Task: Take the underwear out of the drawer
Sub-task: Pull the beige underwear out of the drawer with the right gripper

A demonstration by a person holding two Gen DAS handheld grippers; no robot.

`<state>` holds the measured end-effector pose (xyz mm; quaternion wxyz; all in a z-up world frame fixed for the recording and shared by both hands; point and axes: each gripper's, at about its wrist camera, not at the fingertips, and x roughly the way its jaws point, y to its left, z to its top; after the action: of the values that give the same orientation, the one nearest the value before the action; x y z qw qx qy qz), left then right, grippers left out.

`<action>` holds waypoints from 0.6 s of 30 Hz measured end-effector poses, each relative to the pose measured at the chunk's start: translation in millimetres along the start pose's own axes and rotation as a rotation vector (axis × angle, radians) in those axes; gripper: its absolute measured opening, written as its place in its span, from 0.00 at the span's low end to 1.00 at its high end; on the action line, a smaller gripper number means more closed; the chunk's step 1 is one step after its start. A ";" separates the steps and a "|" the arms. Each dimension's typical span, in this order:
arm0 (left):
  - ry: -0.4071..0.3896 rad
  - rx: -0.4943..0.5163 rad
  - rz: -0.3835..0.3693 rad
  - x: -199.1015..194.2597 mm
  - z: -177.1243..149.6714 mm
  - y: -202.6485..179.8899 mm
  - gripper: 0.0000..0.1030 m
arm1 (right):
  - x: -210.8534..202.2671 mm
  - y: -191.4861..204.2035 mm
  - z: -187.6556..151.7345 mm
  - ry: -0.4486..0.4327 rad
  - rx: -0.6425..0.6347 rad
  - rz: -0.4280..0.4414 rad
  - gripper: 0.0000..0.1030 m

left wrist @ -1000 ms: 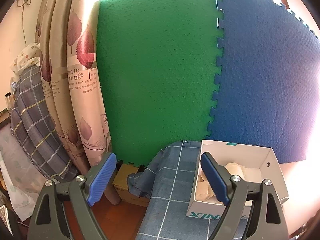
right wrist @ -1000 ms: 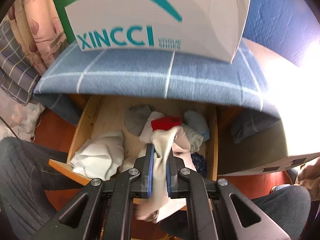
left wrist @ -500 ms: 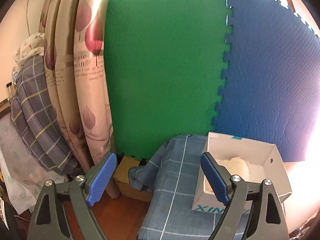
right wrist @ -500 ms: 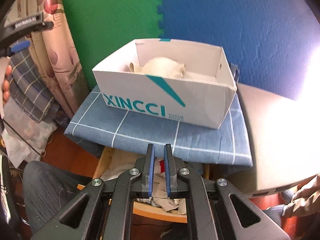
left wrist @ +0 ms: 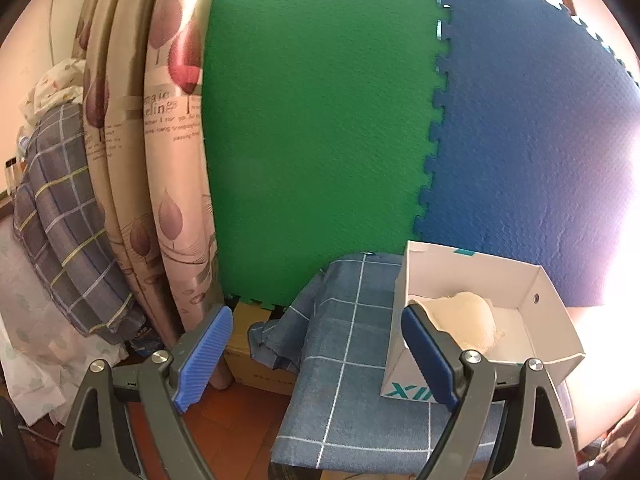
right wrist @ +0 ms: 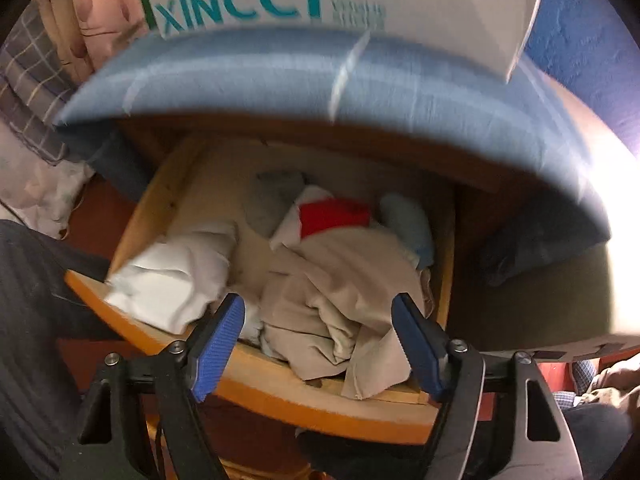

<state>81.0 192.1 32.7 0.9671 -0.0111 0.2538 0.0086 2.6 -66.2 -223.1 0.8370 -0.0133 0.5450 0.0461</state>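
Underwear (right wrist: 340,292): a crumpled beige cloth pile in the open wooden drawer (right wrist: 280,392), hanging over its front edge, beside white, grey, red and pale blue pieces. Only our right view shows that; right gripper (right wrist: 318,344) is above the pile, jaws opening, pads off the cloth. Left view shows only a white cardboard box (left wrist: 472,276) with a cream piece inside, on checked blue cloth (left wrist: 352,360). Left gripper (left wrist: 316,356) wide, empty.

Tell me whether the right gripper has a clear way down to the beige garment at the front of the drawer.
Probably yes: the right gripper, jaws opening and empty, sits just above the beige garment, atop the pile in the open drawer.
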 end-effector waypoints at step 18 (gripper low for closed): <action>-0.019 0.028 -0.012 -20.9 -5.2 -8.7 0.86 | 11.7 -19.9 3.4 -0.004 0.041 0.050 0.05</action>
<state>60.5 183.0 38.5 0.9696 0.0011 0.2447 -0.0006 12.3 -85.0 -233.0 0.8368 0.0178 0.5443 0.0560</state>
